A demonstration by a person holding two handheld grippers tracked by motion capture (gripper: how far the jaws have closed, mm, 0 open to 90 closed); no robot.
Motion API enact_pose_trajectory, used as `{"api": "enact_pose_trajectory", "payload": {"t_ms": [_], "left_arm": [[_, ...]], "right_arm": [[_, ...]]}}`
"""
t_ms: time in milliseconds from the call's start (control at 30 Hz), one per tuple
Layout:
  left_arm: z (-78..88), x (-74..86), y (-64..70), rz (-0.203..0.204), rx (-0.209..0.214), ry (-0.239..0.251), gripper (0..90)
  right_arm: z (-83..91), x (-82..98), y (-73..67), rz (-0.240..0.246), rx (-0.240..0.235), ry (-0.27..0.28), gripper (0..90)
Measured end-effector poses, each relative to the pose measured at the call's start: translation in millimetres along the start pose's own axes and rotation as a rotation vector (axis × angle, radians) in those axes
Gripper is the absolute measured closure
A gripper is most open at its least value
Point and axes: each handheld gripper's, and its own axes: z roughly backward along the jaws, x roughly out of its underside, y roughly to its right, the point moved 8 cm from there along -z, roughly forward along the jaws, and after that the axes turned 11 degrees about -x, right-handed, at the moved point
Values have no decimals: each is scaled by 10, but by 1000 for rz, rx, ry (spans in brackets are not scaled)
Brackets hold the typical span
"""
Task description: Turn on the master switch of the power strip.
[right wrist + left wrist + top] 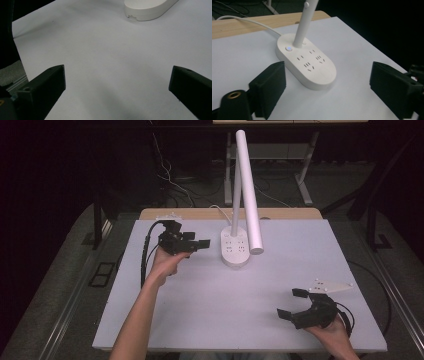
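A white desk lamp stands at the back middle of the white table top. Its oval base carries several sockets, and a long white tube head slants over it. My left gripper is open just left of the base, jaws pointing at it without touching. In the left gripper view the base lies between and beyond the wide-apart jaws, and a small button glows blue by the stem. My right gripper hovers open near the front right; its view has bare table between the jaws and the base far off.
A white cord runs from the lamp base back over the wooden desk edge. Dark floor with loose cables and table legs lies behind. The table top drops off at left, right and front.
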Motion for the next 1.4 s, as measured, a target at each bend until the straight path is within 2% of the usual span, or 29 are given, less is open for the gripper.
{"api": "enact_pose_trajectory", "payload": {"t_ms": [67, 167, 333, 833, 1033, 1200, 1400], "left_arm": [[45, 70, 43, -22, 8, -19, 0], [124, 172, 91, -39, -7, -27, 0], [261, 302, 123, -36, -24, -8, 0], [568, 727, 267, -44, -25, 40, 0], [658, 945, 330, -46, -30, 55, 0], [746, 1123, 322, -44, -56, 58, 0], [797, 1309, 335, -34, -67, 74, 0]], "right_arm": [[-1, 1, -4, 0, -2, -1, 2], [2, -2, -9, 4, 0, 4, 2], [9, -4, -13, 9, 1, 8, 2], [1, -4, -28, 4, 8, 4, 2], [2, 0, -33, 6, 8, 6, 2], [5, 3, -30, 2, 9, 6, 2], [11, 8, -32, -4, 9, 6, 2]]}}
